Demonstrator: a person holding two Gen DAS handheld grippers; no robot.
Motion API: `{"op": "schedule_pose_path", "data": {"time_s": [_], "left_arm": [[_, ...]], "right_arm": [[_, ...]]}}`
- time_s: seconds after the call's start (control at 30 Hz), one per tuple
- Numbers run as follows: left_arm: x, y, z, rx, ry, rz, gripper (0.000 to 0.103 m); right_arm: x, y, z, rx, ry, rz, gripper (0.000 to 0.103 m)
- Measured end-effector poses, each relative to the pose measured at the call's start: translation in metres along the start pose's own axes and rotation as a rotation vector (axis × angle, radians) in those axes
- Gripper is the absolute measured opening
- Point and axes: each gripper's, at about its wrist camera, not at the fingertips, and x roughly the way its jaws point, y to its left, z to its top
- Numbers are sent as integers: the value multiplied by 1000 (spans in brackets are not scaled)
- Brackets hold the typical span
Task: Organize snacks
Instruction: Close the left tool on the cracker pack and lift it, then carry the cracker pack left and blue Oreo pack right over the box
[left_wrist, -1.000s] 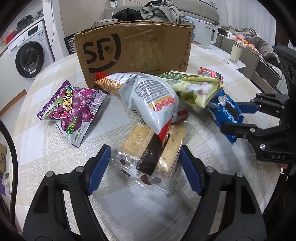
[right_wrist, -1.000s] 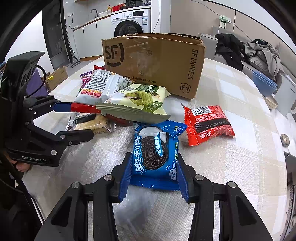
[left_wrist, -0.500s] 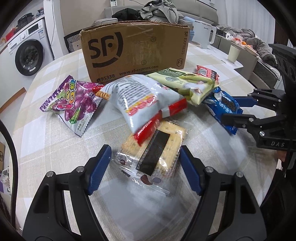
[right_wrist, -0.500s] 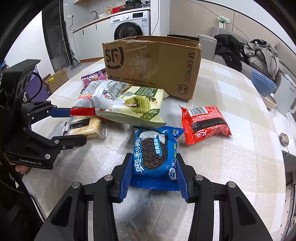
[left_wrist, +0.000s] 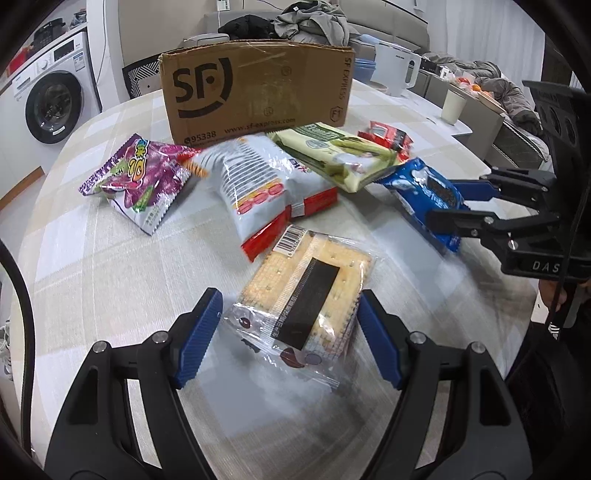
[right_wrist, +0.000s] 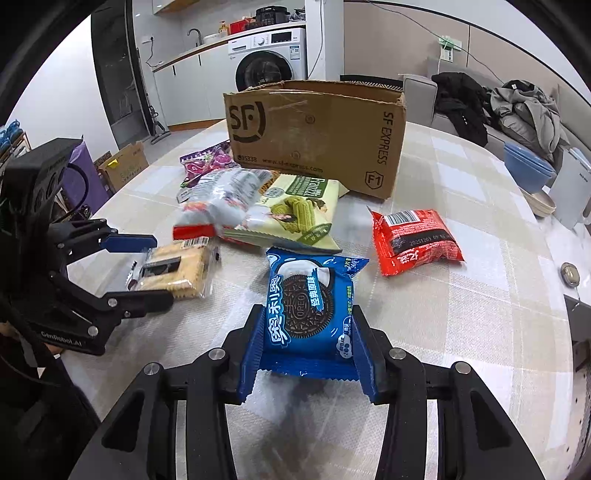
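Little is done yet: the right tool (right_wrist: 308, 349) clasps the blue cookie pack (right_wrist: 308, 295), the left tool (left_wrist: 290, 338) stands released astride the cracker pack (left_wrist: 308, 291), and the other snacks lie on the table (right_wrist: 461, 314) before the cardboard box (right_wrist: 317, 136).

This was a home, kitchen and living area in one: a washing machine (right_wrist: 271, 55) stood under a counter with a sink tap (right_wrist: 194, 35), a sofa (left_wrist: 388, 27) held heaped clothes (left_wrist: 314, 22), and a kettle (left_wrist: 393, 68) stood on the table (left_wrist: 110, 280).
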Motion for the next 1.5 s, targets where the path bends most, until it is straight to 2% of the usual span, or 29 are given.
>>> {"op": "schedule_pose_path", "data": {"time_s": [0.33, 0.67, 1.03, 1.5], "left_arm": [[-24, 0, -10, -12, -36, 10, 73], [-48, 10, 1, -49, -104, 45, 73], [-65, 13, 34, -81, -185, 101, 73], [-84, 15, 87, -89, -267, 154, 73]], "right_arm": [[-13, 8, -5, -16, -22, 3, 45], [-30, 12, -3, -23, -74, 3, 45], [-47, 5, 14, 7, -154, 13, 45], [-70, -6, 57, 25, -244, 26, 45]]}}
